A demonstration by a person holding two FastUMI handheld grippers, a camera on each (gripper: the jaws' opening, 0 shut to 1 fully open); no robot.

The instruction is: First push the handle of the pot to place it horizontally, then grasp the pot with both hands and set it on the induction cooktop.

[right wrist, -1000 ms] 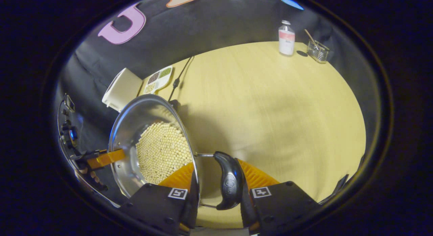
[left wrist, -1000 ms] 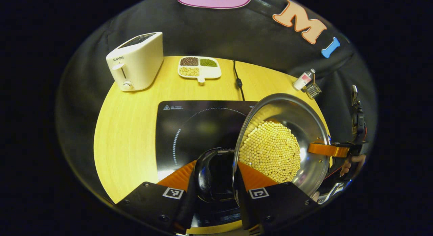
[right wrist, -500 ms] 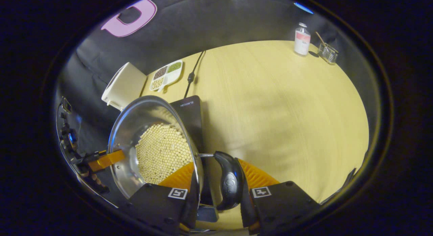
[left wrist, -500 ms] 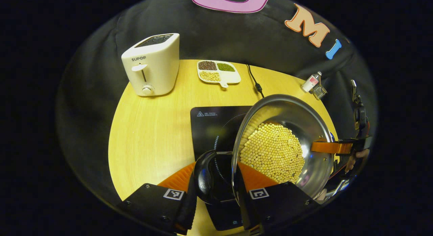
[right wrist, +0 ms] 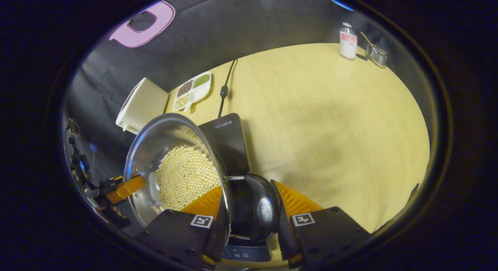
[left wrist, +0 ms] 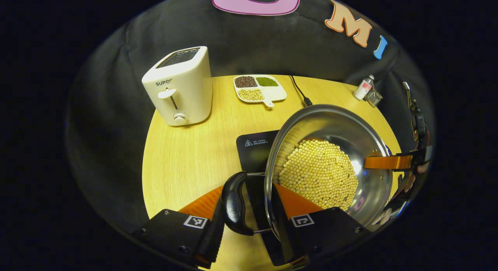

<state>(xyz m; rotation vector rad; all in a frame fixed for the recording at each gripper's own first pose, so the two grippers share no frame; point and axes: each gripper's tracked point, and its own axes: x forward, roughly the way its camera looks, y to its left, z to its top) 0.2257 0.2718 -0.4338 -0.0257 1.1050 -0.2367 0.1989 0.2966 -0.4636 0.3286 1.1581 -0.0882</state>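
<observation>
Gleaming steel pot (left wrist: pixel 369 193) holds pale round beans (left wrist: pixel 319 173), black handle (left wrist: pixel 233 203).

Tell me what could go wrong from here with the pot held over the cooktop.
1. The pot holds loose soybeans piled toward one side; any tilt between the left gripper and right gripper could spill them onto the table.
2. Each gripper pinches only a rim and side handle, so the pot may slip.
3. Most of the induction cooktop is hidden beneath, so it could land off-centre.
</observation>
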